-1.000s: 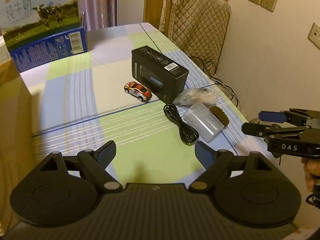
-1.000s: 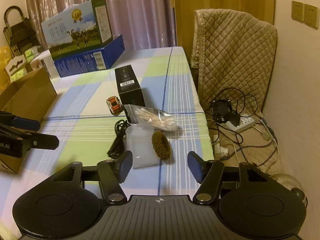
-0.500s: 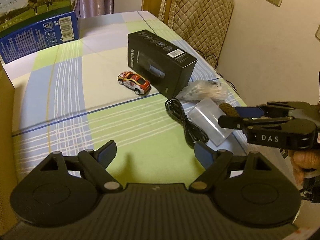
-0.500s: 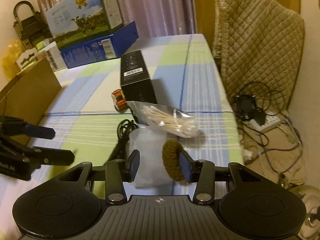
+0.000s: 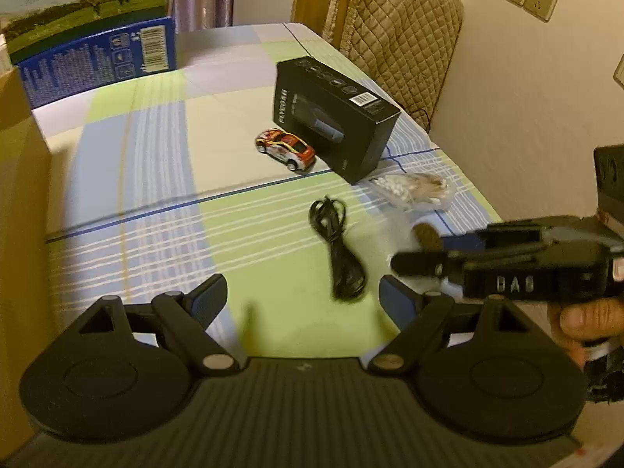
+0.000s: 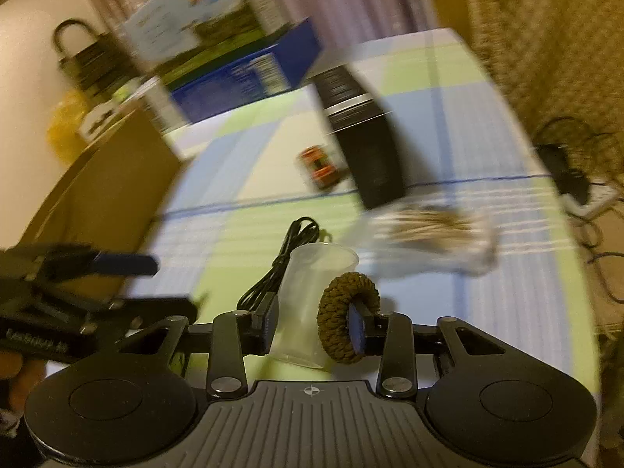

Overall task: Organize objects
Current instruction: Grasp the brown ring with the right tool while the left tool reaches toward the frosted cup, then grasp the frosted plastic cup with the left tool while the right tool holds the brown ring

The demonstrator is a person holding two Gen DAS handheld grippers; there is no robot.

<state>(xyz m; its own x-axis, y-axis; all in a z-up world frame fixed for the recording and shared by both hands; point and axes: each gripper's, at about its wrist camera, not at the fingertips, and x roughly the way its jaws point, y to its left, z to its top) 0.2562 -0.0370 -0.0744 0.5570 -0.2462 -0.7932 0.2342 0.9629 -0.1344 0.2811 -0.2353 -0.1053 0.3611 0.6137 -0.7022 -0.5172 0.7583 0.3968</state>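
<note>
Right tool (image 6: pixel 314 321): jaws closing, a clear plastic cup (image 6: pixel 312 296) lying on its side between them, open mouth away from the camera. Left pad sits against the cup wall; the right finger (image 6: pixel 357 325) pokes through a brown braided ring (image 6: pixel 347 318) that stands against the cup's right side. Whether the pads already press firmly cannot be told; view is motion-blurred.

Just left of the cup, beyond the left finger, a coiled black cable (image 6: pixel 280 269) on the checked tabletop (image 6: pixel 487 304). Ahead and right of the tool, a clear bag of cotton swabs (image 6: pixel 425 234). Farther ahead, a black box (image 6: pixel 362 148) with a small orange toy car (image 6: pixel 318 165) at its left side. A cardboard box (image 6: pixel 105 191) stands far left.

Left tool (image 5: pixel 302 300): jaws wide apart, nothing between them, hanging above bare tabletop. The cable (image 5: pixel 341 249) lies ahead between its fingers, nearer the right one. The right tool (image 5: pixel 425 255) enters from the right edge, a hand (image 5: pixel 585 319) gripping its handle; the ring (image 5: pixel 427 236) shows at its tips. Toy car (image 5: pixel 284 148), black box (image 5: pixel 335 123) and swab bag (image 5: pixel 413 191) lie farther ahead.
</note>
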